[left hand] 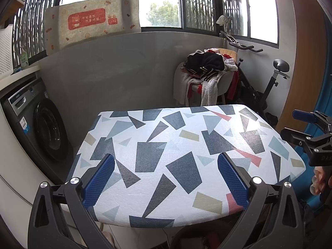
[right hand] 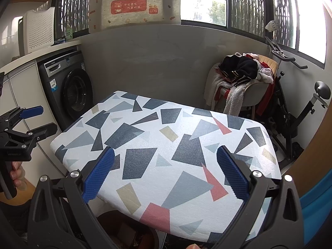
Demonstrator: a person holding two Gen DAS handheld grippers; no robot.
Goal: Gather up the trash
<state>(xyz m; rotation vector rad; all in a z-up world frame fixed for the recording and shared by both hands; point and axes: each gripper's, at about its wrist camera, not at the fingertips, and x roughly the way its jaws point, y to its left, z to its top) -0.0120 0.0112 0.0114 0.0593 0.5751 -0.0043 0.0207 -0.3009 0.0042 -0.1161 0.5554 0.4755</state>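
Observation:
A table with a white cloth printed with grey, blue, pink and tan shapes (left hand: 176, 145) fills the middle of both views (right hand: 166, 145). I see no trash on it. My left gripper (left hand: 166, 176) is open and empty above the table's near edge. My right gripper (right hand: 166, 174) is open and empty above the near edge too. The right gripper also shows at the right edge of the left wrist view (left hand: 300, 126), jaws apart. The left gripper shows at the left edge of the right wrist view (right hand: 35, 120), jaws apart. A dark round bin (right hand: 128, 228) sits below the table's near edge, partly hidden.
A grey washing machine (left hand: 39, 116) stands at the left under a white counter (right hand: 20, 60). A chair piled with clothes (left hand: 207, 72) and an exercise bike (left hand: 269, 76) stand at the back right. A low wall with windows runs behind the table.

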